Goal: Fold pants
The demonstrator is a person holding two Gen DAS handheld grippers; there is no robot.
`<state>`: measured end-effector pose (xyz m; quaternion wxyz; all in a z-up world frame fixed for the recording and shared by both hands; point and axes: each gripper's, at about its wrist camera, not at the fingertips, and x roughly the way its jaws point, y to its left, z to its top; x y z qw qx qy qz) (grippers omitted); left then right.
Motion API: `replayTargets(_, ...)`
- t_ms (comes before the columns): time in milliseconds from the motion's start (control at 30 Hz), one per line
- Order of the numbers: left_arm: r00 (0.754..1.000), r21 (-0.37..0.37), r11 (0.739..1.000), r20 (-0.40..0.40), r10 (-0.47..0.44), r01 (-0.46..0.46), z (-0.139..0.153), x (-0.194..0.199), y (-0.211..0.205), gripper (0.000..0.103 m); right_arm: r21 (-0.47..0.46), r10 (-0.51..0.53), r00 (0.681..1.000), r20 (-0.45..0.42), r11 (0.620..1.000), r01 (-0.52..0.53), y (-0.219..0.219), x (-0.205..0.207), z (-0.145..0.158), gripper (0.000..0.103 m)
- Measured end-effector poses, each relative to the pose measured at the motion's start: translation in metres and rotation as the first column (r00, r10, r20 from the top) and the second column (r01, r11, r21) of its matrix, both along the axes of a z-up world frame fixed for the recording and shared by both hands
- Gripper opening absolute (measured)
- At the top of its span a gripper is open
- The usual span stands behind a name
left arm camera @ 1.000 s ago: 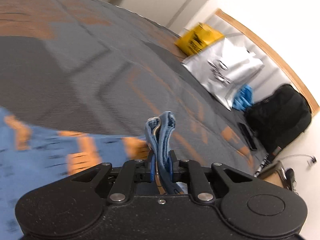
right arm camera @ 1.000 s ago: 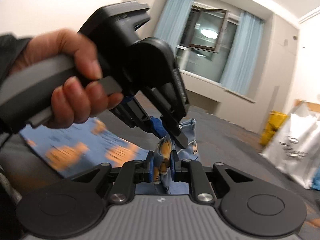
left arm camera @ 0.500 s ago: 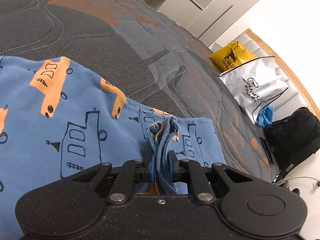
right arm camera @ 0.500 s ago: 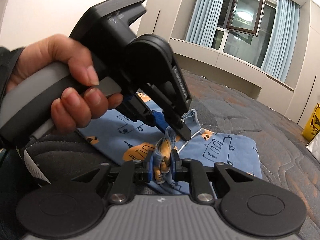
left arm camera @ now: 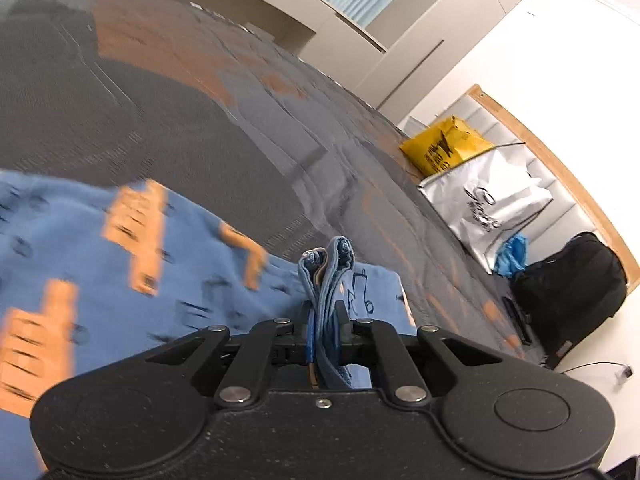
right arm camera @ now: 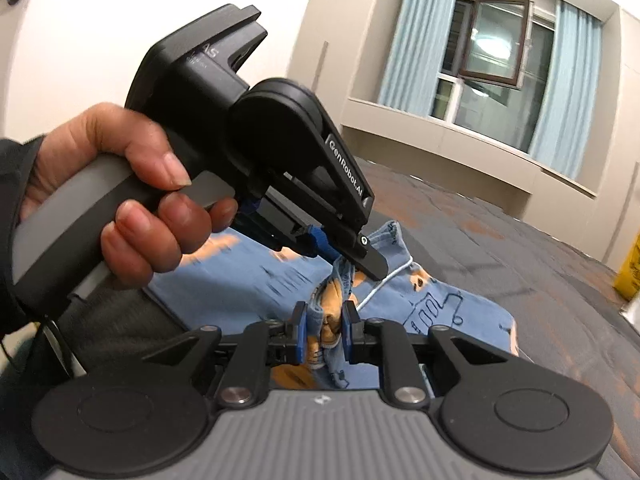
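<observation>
Left gripper (left arm camera: 323, 330): I pinch the pants (left arm camera: 120, 264) edge.
Right gripper (right arm camera: 323, 334): pinching bunched waistband.
Advice: I should lower both together, edges aligned.

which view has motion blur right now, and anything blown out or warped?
Left wrist: the blue pants with orange prints smear with motion blur, while the black left gripper and its pinched fabric stay sharp; the white wall at right is overexposed. Right wrist: mostly sharp, slight blur on the pants; a ceiling light glares in the window; fisheye bends both views' edges.
</observation>
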<state>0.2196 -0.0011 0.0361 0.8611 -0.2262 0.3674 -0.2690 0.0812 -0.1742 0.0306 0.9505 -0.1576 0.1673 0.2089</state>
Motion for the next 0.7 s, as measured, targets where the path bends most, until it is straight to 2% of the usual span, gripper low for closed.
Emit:
replayTargets(233,0.997,0.060,0.995,-0.005,0.080,-0.079,-0.001,-0.006,0.048,0.009,0.036,0.112,0.993,-0.042,0.993,-0.111,0.037,0.012,0.001,0.019)
replayTargets(500,0.991,0.046,0.992,-0.058,0.123,-0.121,-0.029,0.002,0.073,0.013,0.006,0.156,0.982,-0.107,0.988,-0.156,0.059,0.024,-0.016,0.022)
replayTargets(600,0.990,0.032,0.991,-0.051,0.133,-0.131,-0.029,0.001,0.075,0.018,0.007,0.164,0.981,-0.107,0.986,-0.164,0.058,0.023,-0.017,0.028)
replayTargets(633,0.989,0.033,0.990,-0.046,0.138,-0.137,-0.029,0.000,0.076,0.028,0.009,0.170,0.980,-0.108,0.985,-0.170,0.058,0.025,-0.016,0.036)
replayTargets(667,0.989,0.027,0.990,-0.044,0.143,-0.141,-0.028,-0.001,0.077,0.034,0.015,0.176,0.979,-0.108,0.984,-0.175,0.056,0.023,-0.016,0.041)
replayTargets(700,0.988,0.016,0.989,-0.042,0.149,-0.148,-0.027,-0.002,0.080,0.042,0.021,0.178,0.978,-0.107,0.984,-0.177,0.052,0.022,-0.016,0.051)
